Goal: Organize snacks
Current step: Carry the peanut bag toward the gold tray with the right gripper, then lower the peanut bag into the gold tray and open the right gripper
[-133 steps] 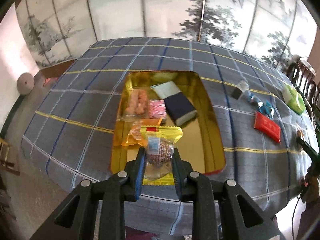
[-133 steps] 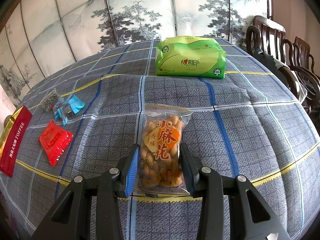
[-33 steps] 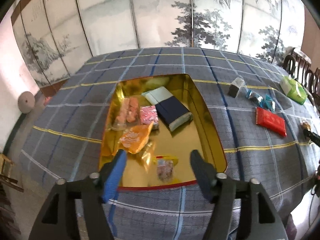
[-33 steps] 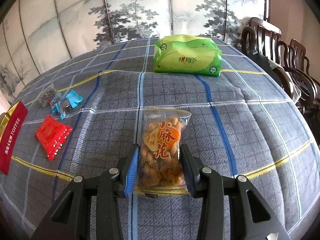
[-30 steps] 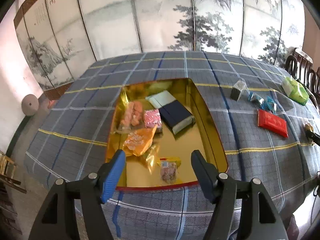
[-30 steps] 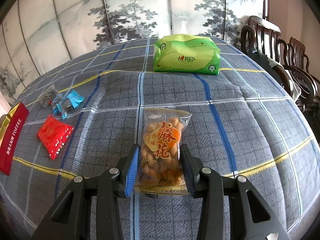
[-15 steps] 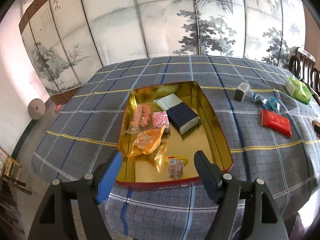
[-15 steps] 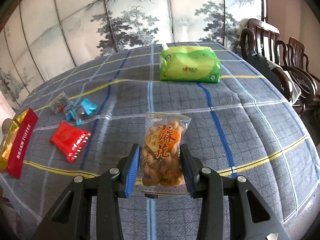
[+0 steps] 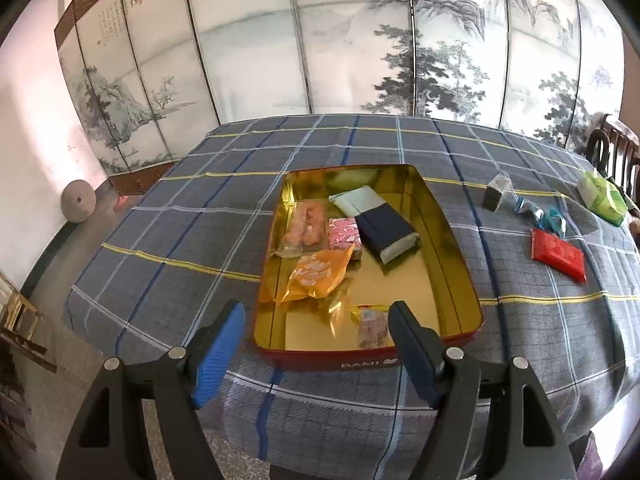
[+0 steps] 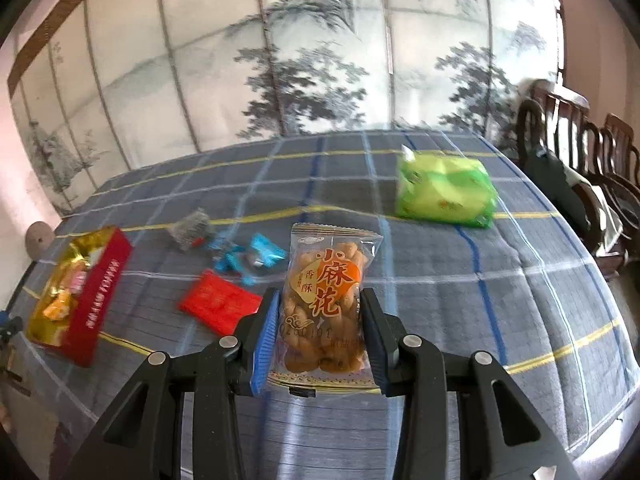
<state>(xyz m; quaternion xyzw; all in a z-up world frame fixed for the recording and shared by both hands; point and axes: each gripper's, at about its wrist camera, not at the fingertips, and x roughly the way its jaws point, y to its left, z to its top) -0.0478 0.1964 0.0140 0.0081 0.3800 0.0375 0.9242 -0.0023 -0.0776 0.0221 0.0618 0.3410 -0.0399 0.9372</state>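
Observation:
A gold tin tray with a red rim (image 9: 460,264) sits on the plaid tablecloth and holds several snack packs, among them an orange packet (image 9: 318,274), a navy pack (image 9: 384,228) and a small yellow-edged packet (image 9: 372,326) near its front. My left gripper (image 9: 318,350) is open and empty, held back above the table's near edge in front of the tray. My right gripper (image 10: 320,332) is shut on a clear bag of fried twists (image 10: 326,300), lifted above the cloth. The tray also shows at the left of the right wrist view (image 10: 96,292).
On the cloth lie a red packet (image 10: 218,306), blue wrapped candies (image 10: 256,256), a small grey packet (image 10: 190,228) and a green tissue pack (image 10: 444,192). Dark wooden chairs (image 10: 580,168) stand at the right. A painted folding screen (image 9: 320,40) stands behind the table.
My left gripper let go of the yellow-edged packet in the tray, opened and pulled back and up. My right gripper lifted the bag of twists off the cloth and swung left toward the tray.

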